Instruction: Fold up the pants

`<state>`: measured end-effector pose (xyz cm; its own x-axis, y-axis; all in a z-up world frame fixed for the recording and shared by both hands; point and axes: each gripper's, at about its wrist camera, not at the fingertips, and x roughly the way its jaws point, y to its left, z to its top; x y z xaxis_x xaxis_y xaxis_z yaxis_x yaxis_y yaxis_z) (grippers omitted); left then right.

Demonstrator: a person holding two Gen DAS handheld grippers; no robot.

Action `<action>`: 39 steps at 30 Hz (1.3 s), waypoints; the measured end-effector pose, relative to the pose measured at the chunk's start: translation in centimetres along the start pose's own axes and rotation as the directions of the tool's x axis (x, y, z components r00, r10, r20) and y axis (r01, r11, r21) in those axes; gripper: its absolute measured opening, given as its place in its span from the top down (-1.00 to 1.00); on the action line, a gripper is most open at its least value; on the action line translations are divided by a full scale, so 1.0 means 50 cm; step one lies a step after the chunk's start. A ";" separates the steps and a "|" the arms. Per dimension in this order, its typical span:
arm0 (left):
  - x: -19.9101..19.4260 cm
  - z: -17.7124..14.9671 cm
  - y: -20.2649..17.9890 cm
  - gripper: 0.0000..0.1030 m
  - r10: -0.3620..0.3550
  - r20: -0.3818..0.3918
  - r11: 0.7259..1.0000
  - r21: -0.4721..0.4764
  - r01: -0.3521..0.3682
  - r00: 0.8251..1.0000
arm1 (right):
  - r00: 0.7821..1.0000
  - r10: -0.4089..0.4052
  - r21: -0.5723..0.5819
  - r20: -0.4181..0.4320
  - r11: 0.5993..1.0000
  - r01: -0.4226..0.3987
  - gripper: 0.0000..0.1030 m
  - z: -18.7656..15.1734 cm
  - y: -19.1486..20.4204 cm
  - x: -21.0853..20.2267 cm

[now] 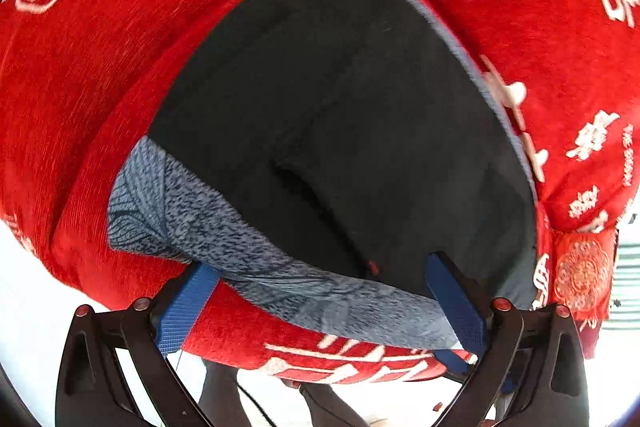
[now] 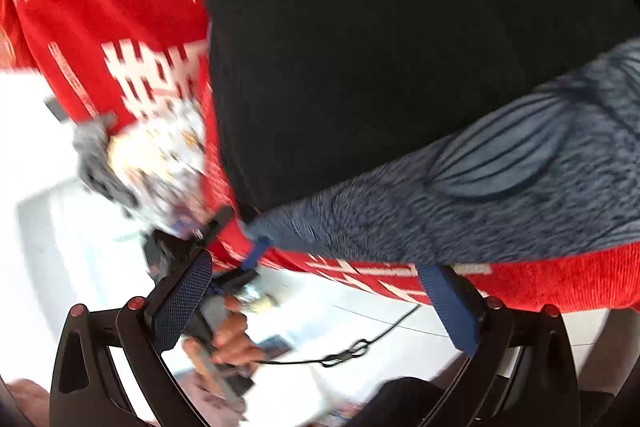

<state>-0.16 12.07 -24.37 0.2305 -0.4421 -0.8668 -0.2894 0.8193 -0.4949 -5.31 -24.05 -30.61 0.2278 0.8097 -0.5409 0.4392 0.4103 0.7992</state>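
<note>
The black pants [image 1: 340, 107] lie on a red cloth [image 1: 100, 87], with a grey-blue patterned waistband [image 1: 240, 243] along their near edge. My left gripper [image 1: 320, 303] is open, its blue pads [image 1: 182, 307] straddling the waistband at the cloth's edge. In the right wrist view the pants [image 2: 380, 47] fill the top and the waistband [image 2: 480, 195] runs across the right. My right gripper [image 2: 320, 303] is open just below the waistband, holding nothing. The other gripper and the hand holding it [image 2: 228, 331] show lower left.
The red cloth [image 2: 112, 7] carries white characters and hangs over the table's front edge. A white floor [image 2: 60, 247] lies below. A thin black cable [image 2: 352, 351] hangs across the right wrist view.
</note>
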 end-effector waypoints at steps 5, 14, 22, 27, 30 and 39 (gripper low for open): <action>-0.007 0.007 -0.014 -0.95 0.025 -0.013 0.998 0.051 -0.025 1.000 | 0.998 0.067 -0.008 -0.019 0.998 -0.068 -0.99 -0.009 0.000 0.034; -0.044 0.003 0.053 -0.95 0.001 -0.031 1.000 -0.011 -0.002 1.000 | 0.970 0.239 -0.050 -0.046 0.969 -0.241 -1.00 -0.009 0.091 0.195; -0.025 0.004 -0.021 -0.95 -0.225 0.010 0.973 -0.058 0.225 0.974 | 0.924 0.376 -0.141 -0.064 0.913 -0.382 -1.00 0.007 0.208 0.150; -0.025 0.054 -0.042 -0.95 -0.278 0.108 0.949 -0.121 0.290 0.955 | 0.927 0.361 -0.167 -0.102 0.913 -0.373 -1.00 0.001 0.219 0.151; -0.012 0.079 -0.079 -0.74 -0.190 0.097 0.980 -0.042 0.195 0.977 | 0.947 0.313 -0.147 -0.076 0.935 -0.322 -1.00 -0.004 0.178 0.140; 0.006 0.121 -0.086 0.58 -0.105 -0.031 0.994 0.037 0.106 0.994 | 0.960 0.206 0.047 0.190 0.975 -0.218 -0.68 -0.001 -0.028 -0.021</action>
<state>6.77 10.60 -22.14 0.2311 -0.5367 -0.8115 -0.2283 0.7809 -0.5814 -6.20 -25.45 -31.13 0.4741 0.7820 -0.4046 0.4189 0.2038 0.8848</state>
